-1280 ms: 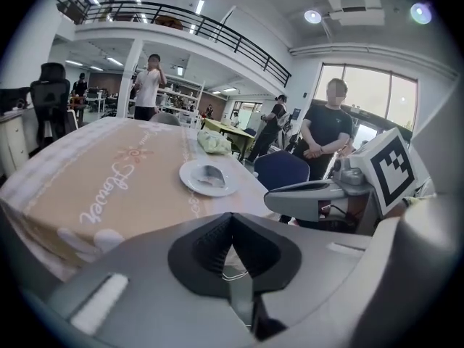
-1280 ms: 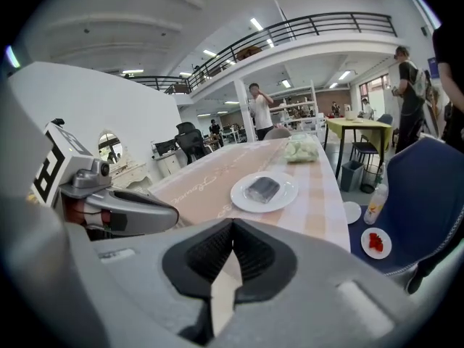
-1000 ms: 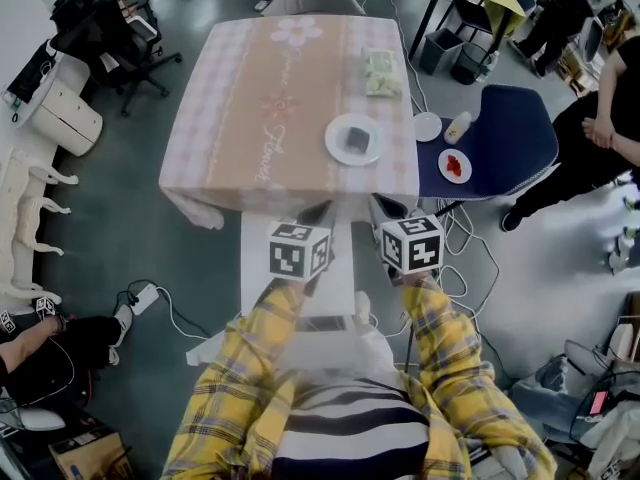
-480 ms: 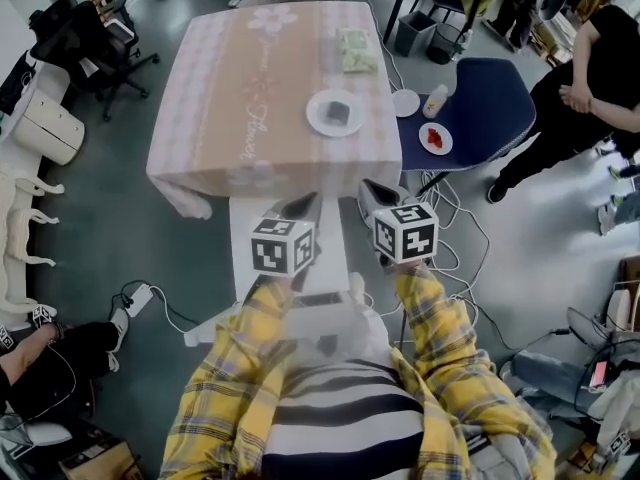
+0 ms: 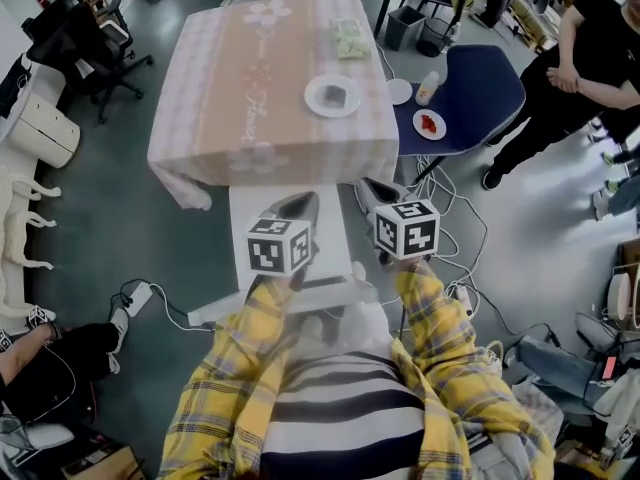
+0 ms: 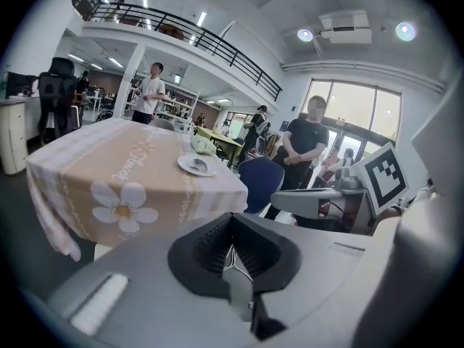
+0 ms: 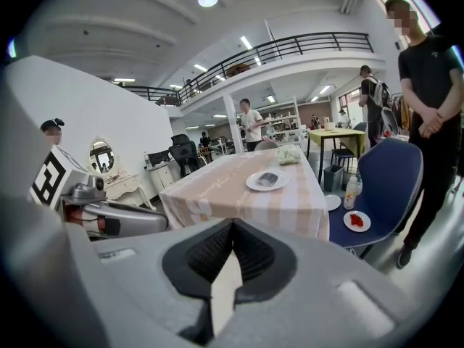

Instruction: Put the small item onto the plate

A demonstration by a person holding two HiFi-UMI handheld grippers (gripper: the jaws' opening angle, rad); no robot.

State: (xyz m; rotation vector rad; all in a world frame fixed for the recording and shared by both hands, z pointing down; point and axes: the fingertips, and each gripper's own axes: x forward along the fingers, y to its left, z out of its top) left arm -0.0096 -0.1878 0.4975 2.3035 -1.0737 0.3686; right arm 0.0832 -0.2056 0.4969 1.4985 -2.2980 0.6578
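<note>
Head view: my left gripper (image 5: pixel 298 208) and right gripper (image 5: pixel 378 194), both pressed together and empty, point toward the plate (image 5: pixel 312 98) well ahead between them, apparently already bearing the small dark item (image 5: pixel 336 95).

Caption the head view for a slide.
Left gripper and right gripper shut, short of the table; dark item on white plate.

I see a table (image 5: pixel 230 88) with a pink flowery cloth, a blue chair (image 5: pixel 488 83) beside it, and a person in black (image 5: pixel 590 38) near.
</note>
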